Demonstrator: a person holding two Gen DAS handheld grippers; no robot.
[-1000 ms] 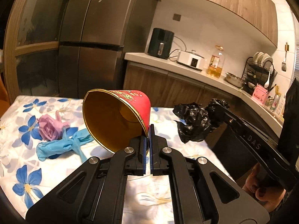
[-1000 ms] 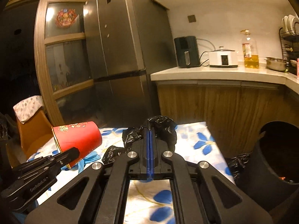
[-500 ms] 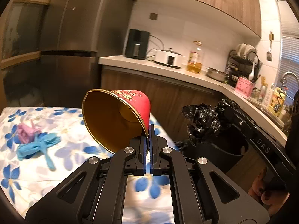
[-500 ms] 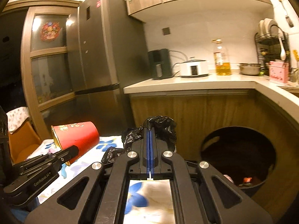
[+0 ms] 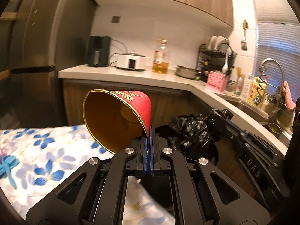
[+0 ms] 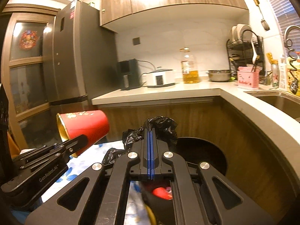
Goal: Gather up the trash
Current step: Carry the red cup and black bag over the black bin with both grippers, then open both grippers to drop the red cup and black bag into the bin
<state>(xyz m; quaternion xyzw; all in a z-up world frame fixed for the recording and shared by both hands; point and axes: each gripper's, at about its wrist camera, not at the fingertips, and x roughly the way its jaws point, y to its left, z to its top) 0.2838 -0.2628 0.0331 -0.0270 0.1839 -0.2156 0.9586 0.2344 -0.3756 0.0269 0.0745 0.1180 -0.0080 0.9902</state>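
Note:
My left gripper (image 5: 149, 131) is shut on the rim of a red paper cup (image 5: 120, 116) with a gold inside, held on its side in the air past the table's right end. It also shows in the right wrist view (image 6: 84, 127). My right gripper (image 6: 150, 131) is shut on a crumpled black plastic bag (image 6: 161, 127), held above the open black bin (image 6: 202, 155). The bag also shows in the left wrist view (image 5: 193, 129). Red trash (image 6: 161, 193) lies inside the bin.
The table with a blue-flowered cloth (image 5: 46, 150) is at the left, with a blue glove (image 5: 7, 166) at its edge. A wooden counter (image 6: 168, 93) with appliances, oil bottle and dish rack runs behind; a sink (image 5: 249, 106) is at the right. A grey fridge (image 6: 71, 56) stands left.
Both grippers have swung right, off the table toward the bin, carrying the cup and the black bag. The bin now lies under the right gripper.

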